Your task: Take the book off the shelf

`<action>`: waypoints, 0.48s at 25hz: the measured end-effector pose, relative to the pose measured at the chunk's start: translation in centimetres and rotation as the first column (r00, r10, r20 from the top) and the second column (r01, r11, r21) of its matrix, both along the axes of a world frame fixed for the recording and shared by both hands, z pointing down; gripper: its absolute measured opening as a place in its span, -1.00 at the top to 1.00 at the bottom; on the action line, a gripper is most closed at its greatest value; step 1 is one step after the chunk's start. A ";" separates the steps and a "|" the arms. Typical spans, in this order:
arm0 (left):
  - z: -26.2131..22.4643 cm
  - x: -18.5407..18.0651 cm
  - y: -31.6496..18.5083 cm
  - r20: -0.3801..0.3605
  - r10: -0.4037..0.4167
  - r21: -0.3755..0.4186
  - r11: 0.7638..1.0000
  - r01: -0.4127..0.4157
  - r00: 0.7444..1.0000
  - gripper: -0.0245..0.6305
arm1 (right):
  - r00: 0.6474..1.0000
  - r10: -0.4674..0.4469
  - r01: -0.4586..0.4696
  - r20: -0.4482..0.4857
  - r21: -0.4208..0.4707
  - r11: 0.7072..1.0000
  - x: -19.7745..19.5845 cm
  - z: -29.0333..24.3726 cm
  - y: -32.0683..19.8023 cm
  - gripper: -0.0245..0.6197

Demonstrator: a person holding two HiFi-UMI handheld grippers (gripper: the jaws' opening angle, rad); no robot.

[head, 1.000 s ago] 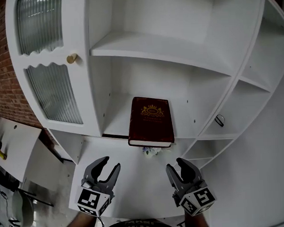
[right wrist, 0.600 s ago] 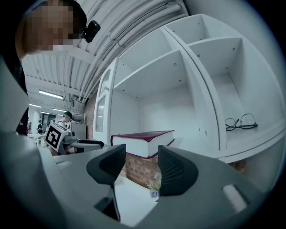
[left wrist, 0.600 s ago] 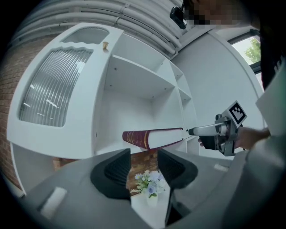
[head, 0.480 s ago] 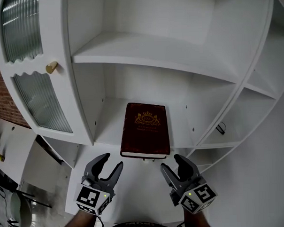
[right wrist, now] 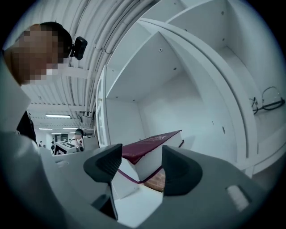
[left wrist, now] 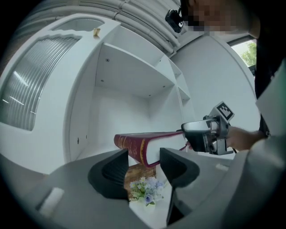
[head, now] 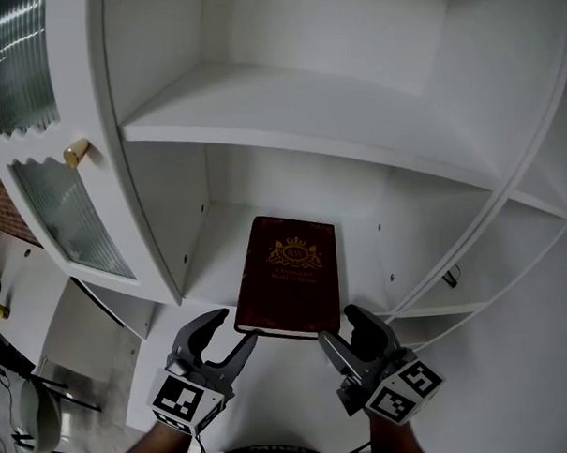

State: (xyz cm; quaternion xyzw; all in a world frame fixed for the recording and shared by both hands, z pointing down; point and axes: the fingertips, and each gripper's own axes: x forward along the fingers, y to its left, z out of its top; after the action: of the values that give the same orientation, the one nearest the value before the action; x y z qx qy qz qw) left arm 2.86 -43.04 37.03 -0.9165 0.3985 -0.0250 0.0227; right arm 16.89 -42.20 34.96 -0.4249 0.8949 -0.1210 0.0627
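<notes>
Maroon book (head: 288, 284) lies flat on the white shelf (head: 218, 235), its near corners just ahead of my left gripper (head: 229, 334) and right gripper (head: 341, 329), both with jaws spread.

dark red book (head: 288, 288), white shelf (head: 288, 108)

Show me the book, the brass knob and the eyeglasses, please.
book (head: 288, 286), head view, middle of its red cover.
brass knob (head: 75, 153), head view, its round head.
eyeglasses (right wrist: 272, 98), right gripper view, on one lens.
</notes>
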 end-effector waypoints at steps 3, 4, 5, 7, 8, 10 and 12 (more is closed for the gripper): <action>-0.2 0.4 -0.4 0.014 0.003 -0.002 1.000 -0.003 1.000 0.24 | 0.999 -0.032 0.032 0.019 -0.034 0.999 -0.2 0.0 -0.8 0.00; 0.0 0.5 -0.6 0.015 0.001 -0.007 1.000 -0.001 1.000 0.24 | 0.999 -0.039 0.040 0.022 -0.046 0.998 -0.3 0.1 -1.1 -0.01; 0.1 0.5 -0.7 0.015 -0.003 -0.013 1.000 0.003 1.000 0.24 | 0.999 -0.043 0.045 0.024 -0.057 0.997 -0.3 0.2 -1.3 -0.03; 0.3 0.8 -1.0 0.019 -0.004 -0.018 1.000 0.004 1.000 0.24 | 0.998 -0.047 0.050 0.033 -0.077 0.996 -0.2 0.3 -1.8 -0.06; 0.4 0.9 -1.0 0.021 -0.001 -0.023 1.000 0.001 1.000 0.24 | 0.998 -0.050 0.053 0.037 -0.085 0.995 -0.2 0.3 -2.0 -0.08; 0.6 1.4 -1.2 0.025 0.011 -0.034 0.999 -0.010 1.000 0.24 | 0.997 -0.066 0.071 0.046 -0.105 0.992 -0.3 0.4 -2.4 -0.08; 0.8 1.8 -1.4 0.027 0.024 -0.041 0.999 -0.023 0.999 0.24 | 0.994 -0.088 0.096 0.068 -0.129 0.987 -0.6 0.6 -2.8 -0.08</action>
State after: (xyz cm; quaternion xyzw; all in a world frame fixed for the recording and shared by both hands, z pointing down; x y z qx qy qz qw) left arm 4.68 -44.44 37.80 -0.9211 0.3866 -0.0452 0.0097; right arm 16.26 -45.00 35.53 -0.3823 0.9013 -0.1959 0.0563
